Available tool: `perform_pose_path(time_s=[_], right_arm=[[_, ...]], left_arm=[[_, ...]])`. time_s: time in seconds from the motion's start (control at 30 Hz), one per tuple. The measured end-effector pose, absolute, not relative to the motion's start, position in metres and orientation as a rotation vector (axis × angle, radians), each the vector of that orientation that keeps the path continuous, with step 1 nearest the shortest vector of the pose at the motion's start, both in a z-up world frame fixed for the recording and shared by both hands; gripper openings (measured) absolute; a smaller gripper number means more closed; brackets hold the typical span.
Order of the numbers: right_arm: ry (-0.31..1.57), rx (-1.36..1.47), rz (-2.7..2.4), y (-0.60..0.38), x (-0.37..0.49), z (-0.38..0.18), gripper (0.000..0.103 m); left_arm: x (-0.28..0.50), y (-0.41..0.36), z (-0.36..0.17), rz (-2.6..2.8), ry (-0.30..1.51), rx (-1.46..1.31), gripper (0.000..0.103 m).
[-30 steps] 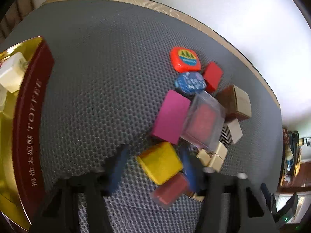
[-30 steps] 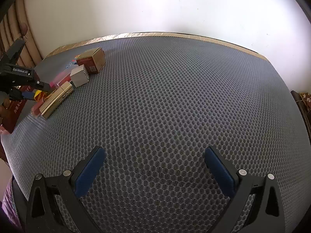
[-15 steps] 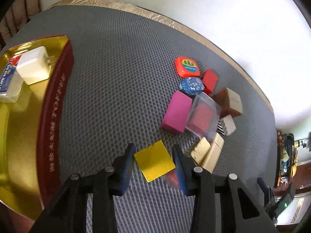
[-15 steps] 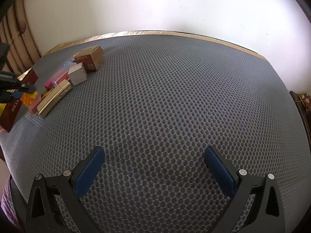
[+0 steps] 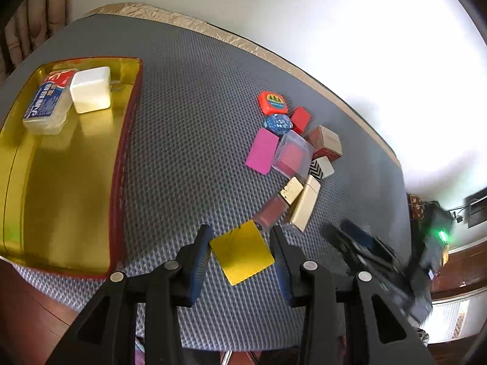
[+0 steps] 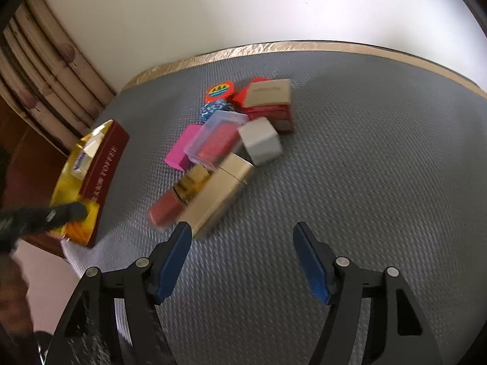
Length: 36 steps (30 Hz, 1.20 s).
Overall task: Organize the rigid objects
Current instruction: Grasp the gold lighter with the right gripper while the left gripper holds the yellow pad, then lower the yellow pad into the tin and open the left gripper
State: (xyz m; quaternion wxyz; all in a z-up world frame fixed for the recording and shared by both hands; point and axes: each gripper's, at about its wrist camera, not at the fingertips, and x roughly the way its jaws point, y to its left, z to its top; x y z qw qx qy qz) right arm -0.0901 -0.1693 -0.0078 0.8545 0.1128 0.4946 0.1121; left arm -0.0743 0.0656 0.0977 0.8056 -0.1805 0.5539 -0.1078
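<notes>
The left gripper (image 5: 240,255) holds a flat yellow square box (image 5: 242,252) between its two blue pads (image 5: 199,258), tipped like a diamond, above the bumpy gray mat (image 5: 188,158) on the table. The box looks smooth and shiny. At 10 o'clock from it sits a long red tin (image 5: 121,164) with a shiny gold inside. In the tin's far end lie a clear plastic case with a blue and red label (image 5: 48,100) and a white block with round corners (image 5: 89,89), side by side and touching.

At 1 o'clock from the yellow box is a pile of small boxes. Nearest are a blurry dark red case (image 5: 271,211) and a long gold box (image 5: 306,203). Farther off are a flat pink box (image 5: 262,150), a clear box with red inside (image 5: 292,155), a brown and tan carton (image 5: 325,143), a round blue thing (image 5: 278,123) and an orange square with a badge (image 5: 271,102).

The right gripper (image 6: 243,261) is open wide with nothing in it, low over the mat. The gold box (image 6: 219,194) is just past its left pad at 11 o'clock. A gray cube (image 6: 260,141) lies beyond. At 9 o'clock the other gripper is a dark blur, so its grip is hard to see there.
</notes>
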Motion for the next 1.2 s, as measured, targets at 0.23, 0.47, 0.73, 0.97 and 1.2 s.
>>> perform_pose_path(time_s=[0.23,0.47,0.73,0.97,1.2], right_arm=[[1.119,0.273,0.209,-0.151,-0.059,-0.025,0.067],[1.14,0.23,0.184,-0.14,-0.048,-0.027,0.067],[1.189,0.001,0.159,-0.107,-0.038,-0.031,0.05],[1.18,-0.035,0.181,-0.121,-0.044,-0.031,0.027],[1.128,-0.013,0.203,-0.12,-0.069,-0.032,0.027]], left_arm=[[-0.077,0.067,0.097,-0.255,1.18,-0.4,0.04],[-0.072,0.06,0.08,-0.269,1.205,-0.421,0.04],[-0.073,0.064,0.081,-0.269,1.201,-0.43,0.04],[-0.076,0.073,0.088,-0.259,1.187,-0.419,0.04],[-0.081,0.122,0.112,-0.151,1.113,-0.419,0.04]])
